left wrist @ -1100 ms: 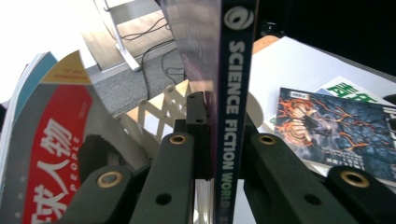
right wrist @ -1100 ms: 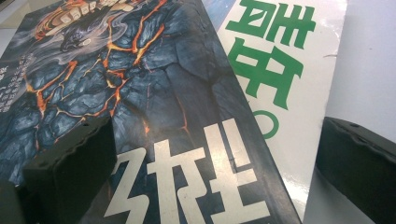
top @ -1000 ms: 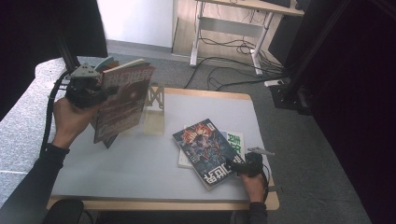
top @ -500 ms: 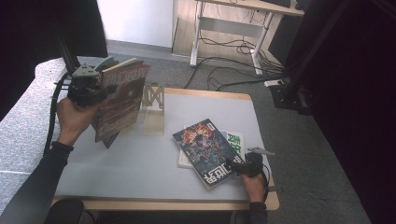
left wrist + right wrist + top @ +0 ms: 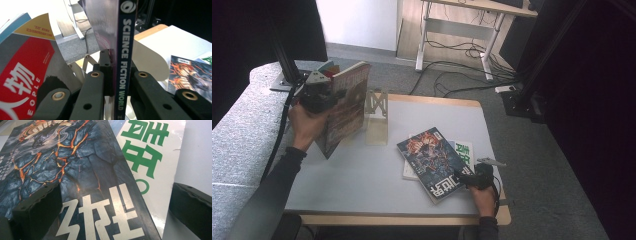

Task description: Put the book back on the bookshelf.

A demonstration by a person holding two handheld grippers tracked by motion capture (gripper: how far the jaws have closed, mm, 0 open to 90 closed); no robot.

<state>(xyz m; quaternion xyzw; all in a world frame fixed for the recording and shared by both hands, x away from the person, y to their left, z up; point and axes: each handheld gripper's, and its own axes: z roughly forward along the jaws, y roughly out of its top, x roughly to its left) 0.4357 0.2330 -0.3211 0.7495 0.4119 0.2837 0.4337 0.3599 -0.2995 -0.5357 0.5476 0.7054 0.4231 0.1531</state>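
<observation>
My left gripper (image 5: 319,94) is up at the table's left side, shut on the spine of a magazine (image 5: 346,106) held upright; the spine (image 5: 124,57) reads "Science Fiction World". In the left gripper view (image 5: 115,67) a red-covered magazine (image 5: 26,75) curls beside the left jaw; whether it is gripped too I cannot tell. A pale bookend (image 5: 377,114) stands just right of the held magazine. My right gripper (image 5: 469,178) rests low at the front right, open (image 5: 115,207), its pads (image 5: 37,205) straddling the corner of a dark lava-patterned magazine (image 5: 432,161) lying on a white one with green characters (image 5: 147,152).
The white tabletop (image 5: 357,185) has a wooden rim. A grey padded surface (image 5: 242,130) borders the left side. Cables and a desk frame (image 5: 457,30) lie on the floor beyond the far edge.
The left hand has carried the upright magazine a little to the right and down, closer to the bookend. The right gripper and the flat magazines stay where they were.
</observation>
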